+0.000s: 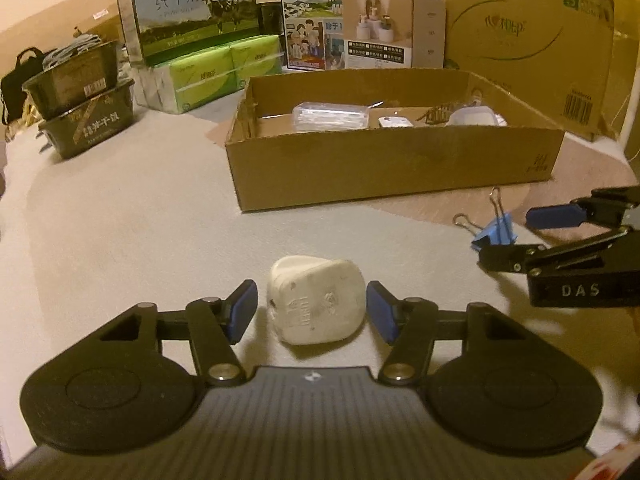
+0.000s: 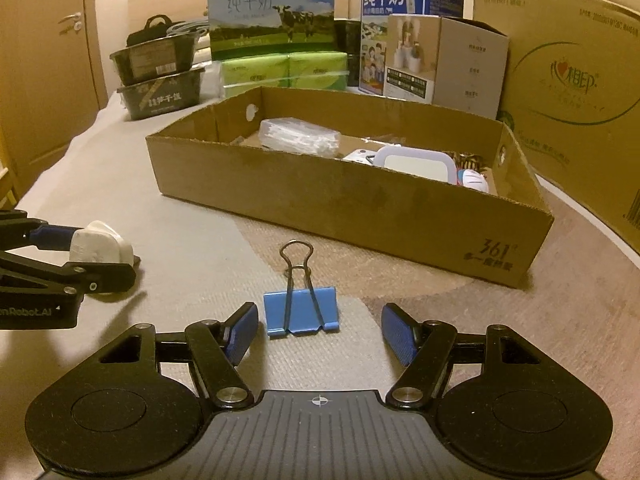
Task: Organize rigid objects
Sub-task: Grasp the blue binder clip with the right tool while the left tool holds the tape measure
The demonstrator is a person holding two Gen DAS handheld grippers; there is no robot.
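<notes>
A white plug adapter (image 1: 316,300) lies on the grey cloth between the open fingers of my left gripper (image 1: 312,310); the blue pads stand a little off each side. It also shows in the right wrist view (image 2: 100,242), as does the left gripper (image 2: 86,254). A blue binder clip (image 2: 301,311) lies flat, wire handles pointing away, between the open fingers of my right gripper (image 2: 320,334). The clip (image 1: 494,230) and right gripper (image 1: 520,236) show at the right of the left wrist view. A shallow cardboard box (image 1: 394,168) (image 2: 340,196) lies beyond.
The box holds a clear plastic case (image 2: 298,136), a white-lidded container (image 2: 416,162) and small items. Behind stand milk cartons (image 2: 272,16), green tissue packs (image 2: 284,70), stacked black trays (image 2: 160,76) and a large carton (image 2: 572,92).
</notes>
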